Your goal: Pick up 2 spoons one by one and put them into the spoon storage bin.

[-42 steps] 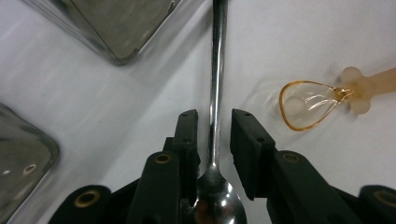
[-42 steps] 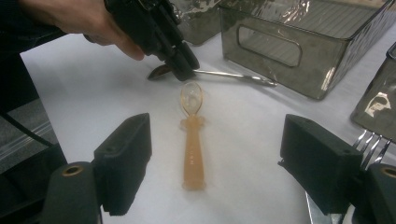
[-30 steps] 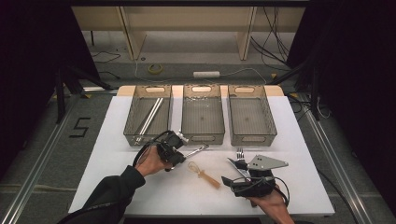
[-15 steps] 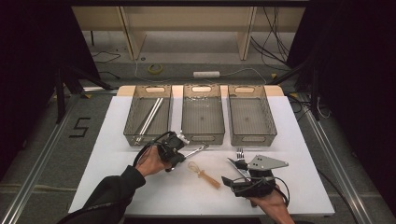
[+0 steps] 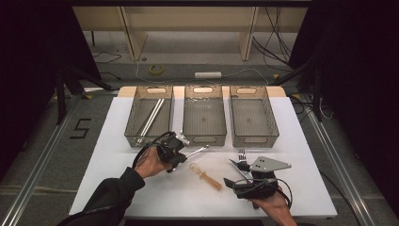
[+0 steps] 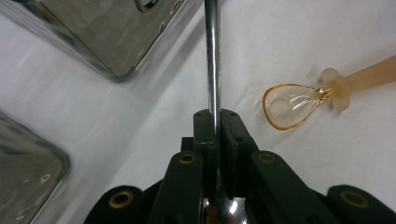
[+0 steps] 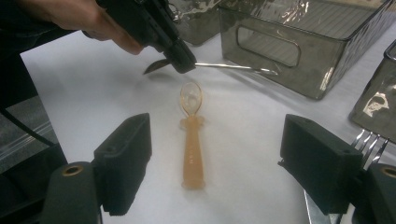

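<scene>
The left hand-held gripper (image 5: pixel 181 151) is squeezing tight on a metal spoon (image 6: pixel 213 65), lifting it just off the worktop (image 5: pixel 141 197) w/ the handle sticking out ahead toward the middle bin (image 5: pixel 203 137). Next it prob. needs carrying up & over a bin wall. The right hand-held gripper (image 7: pixel 215 163) is sitting wide open & empty, the orange spoon (image 7: pixel 192 135) lying right between its jaws.

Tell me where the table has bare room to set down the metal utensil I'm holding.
Free: the white table left of the left gripper, and its right edge beyond the right gripper. Crowded: the middle, around the orange spoon and fork.
</scene>
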`<state>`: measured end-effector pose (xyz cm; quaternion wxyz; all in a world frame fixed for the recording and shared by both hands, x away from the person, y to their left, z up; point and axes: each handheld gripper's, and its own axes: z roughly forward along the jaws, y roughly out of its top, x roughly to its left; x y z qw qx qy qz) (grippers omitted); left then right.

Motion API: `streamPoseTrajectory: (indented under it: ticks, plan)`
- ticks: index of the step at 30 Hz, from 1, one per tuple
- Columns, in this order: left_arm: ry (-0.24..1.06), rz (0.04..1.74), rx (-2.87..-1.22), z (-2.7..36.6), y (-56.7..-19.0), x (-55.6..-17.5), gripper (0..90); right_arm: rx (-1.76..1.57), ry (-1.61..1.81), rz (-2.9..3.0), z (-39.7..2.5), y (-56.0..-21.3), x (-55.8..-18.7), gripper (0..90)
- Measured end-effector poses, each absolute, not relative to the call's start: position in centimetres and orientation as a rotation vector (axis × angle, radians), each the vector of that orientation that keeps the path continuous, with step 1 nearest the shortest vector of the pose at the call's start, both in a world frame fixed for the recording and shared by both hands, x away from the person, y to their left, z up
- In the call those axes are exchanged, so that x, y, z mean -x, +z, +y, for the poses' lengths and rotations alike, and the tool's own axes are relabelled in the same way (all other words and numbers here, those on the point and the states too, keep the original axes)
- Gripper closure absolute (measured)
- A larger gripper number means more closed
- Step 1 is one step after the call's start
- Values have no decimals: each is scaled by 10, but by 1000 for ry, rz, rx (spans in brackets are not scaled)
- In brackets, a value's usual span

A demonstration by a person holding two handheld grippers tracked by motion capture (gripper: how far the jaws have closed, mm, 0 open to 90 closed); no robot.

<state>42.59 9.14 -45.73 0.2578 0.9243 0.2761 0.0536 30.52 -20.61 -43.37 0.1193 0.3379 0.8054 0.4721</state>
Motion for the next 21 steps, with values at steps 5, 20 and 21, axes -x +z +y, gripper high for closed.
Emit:
streamPoseTrajectory:
  ticks: [5, 20, 21]
  plan:
    - [135, 745, -2493, 95, -453, -424, 858, -989, 1380, 2354, -206, -434, -305, 258]
    - [111, 735, -2424, 101, -429, -418, 858, -994, 1376, 2356, -207, -434, -305, 258]
    - [109, 736, -2419, 101, -428, -419, 858, -994, 1376, 2356, -207, -434, -305, 258]
